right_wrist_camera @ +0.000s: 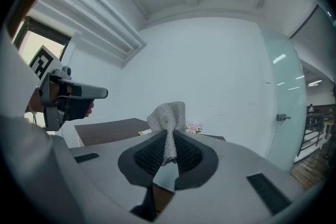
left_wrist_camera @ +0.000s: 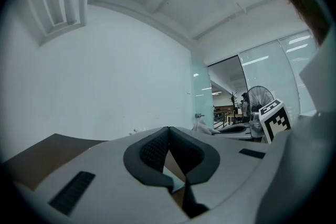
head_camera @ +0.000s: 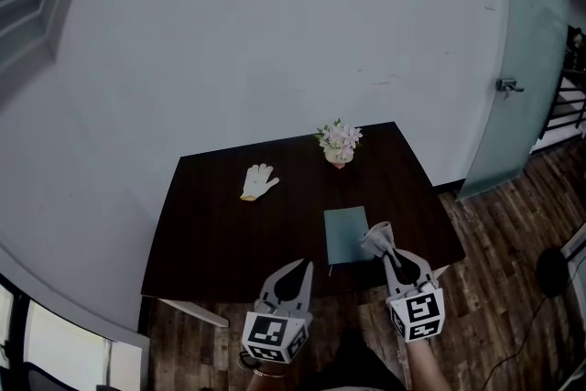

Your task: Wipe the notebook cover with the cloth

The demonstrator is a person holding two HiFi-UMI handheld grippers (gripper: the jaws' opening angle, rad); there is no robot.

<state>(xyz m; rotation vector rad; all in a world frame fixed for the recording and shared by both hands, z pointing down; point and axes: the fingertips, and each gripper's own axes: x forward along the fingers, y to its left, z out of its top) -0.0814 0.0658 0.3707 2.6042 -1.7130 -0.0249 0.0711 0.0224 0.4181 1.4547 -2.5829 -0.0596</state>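
A dark desk stands against a pale wall, with wood floor at lower right. The teal notebook lies centre-right. The right gripper pinches the cloth at its edge. The left gripper is closed and empty.

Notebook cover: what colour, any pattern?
The notebook cover is plain muted teal, no pattern visible. Best in the head view.

The grey two-jaw left gripper hovers at the near edge of the dark tabletop, jaws pressed together on nothing. The matching right gripper, toward the near right corner, clamps a pale grey knitted cloth.
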